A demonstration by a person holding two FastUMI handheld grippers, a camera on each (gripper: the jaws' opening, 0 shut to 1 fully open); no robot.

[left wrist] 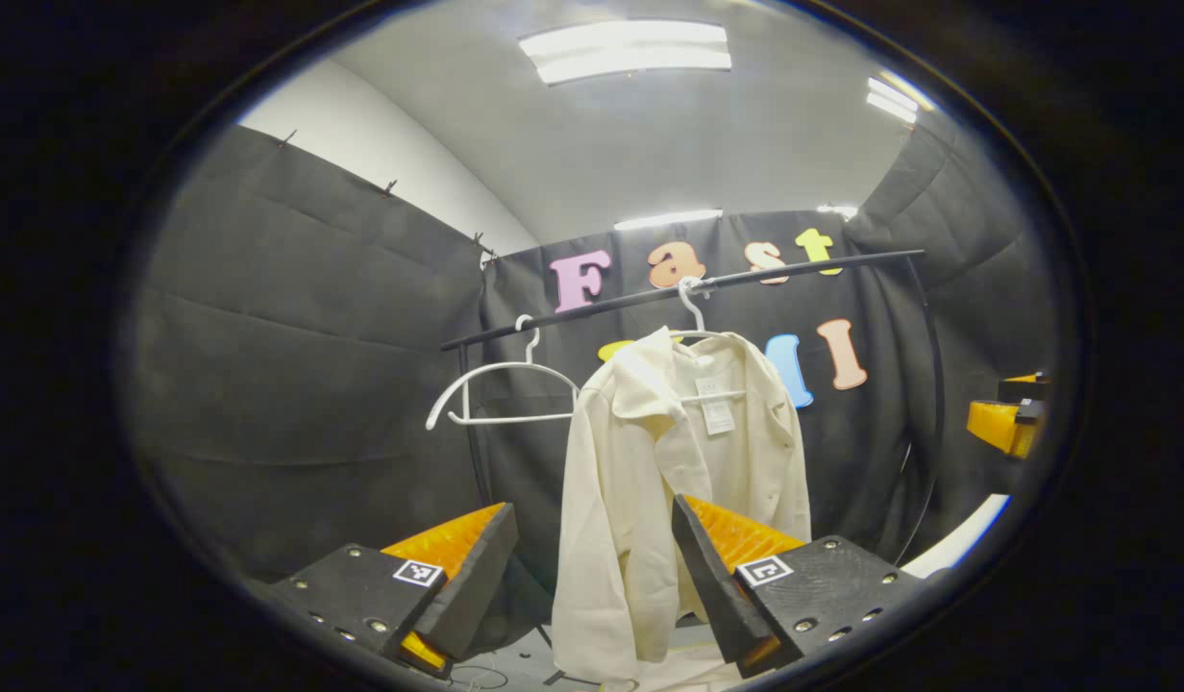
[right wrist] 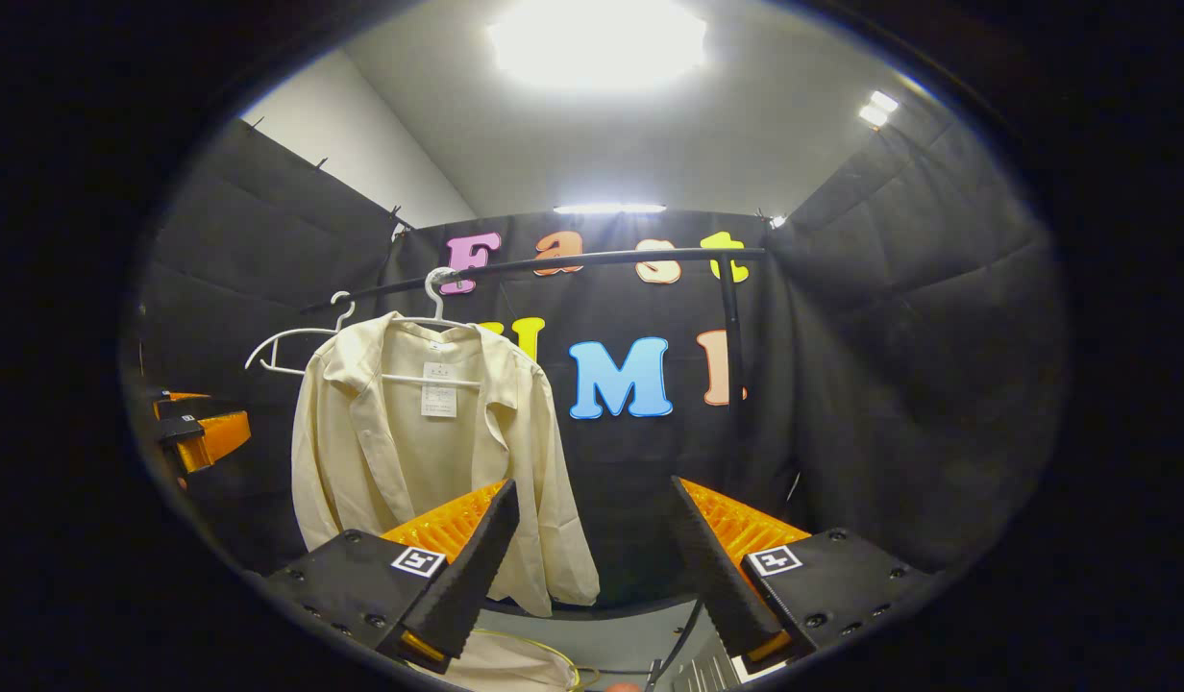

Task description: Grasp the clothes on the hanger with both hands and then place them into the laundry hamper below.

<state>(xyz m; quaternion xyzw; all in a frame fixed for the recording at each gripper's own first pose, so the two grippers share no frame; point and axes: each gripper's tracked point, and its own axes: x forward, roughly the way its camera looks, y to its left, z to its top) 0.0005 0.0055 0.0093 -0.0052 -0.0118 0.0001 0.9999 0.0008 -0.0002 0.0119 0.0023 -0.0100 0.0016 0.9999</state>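
I see the cream-white cloth shirt (left wrist: pixel 669 481) hanging on a thin white wire hanger (left wrist: pixel 693 322); its soft cloth falls in long folds, and a small white paper tag (left wrist: pixel 717 408) sits inside at the neck; the hanger hooks over a long thin black metal rail (left wrist: pixel 678 291). Beside it on the same rail hangs a second white curved hanger (left wrist: pixel 501 389), bare, a little apart from the shirt. My left gripper (left wrist: pixel 592 557) is low in front of the shirt with its two wedge-shaped fingers apart, not touching it; the ribbed pads (left wrist: pixel 448 538) look bumpy. In the right gripper view the shirt (right wrist: pixel 429 452) hangs to the left; my right gripper (right wrist: pixel 592 548) has its fingers wide apart too, holding nothing. At the bottom there I see something pale with a curved rim; I cannot tell what it is.
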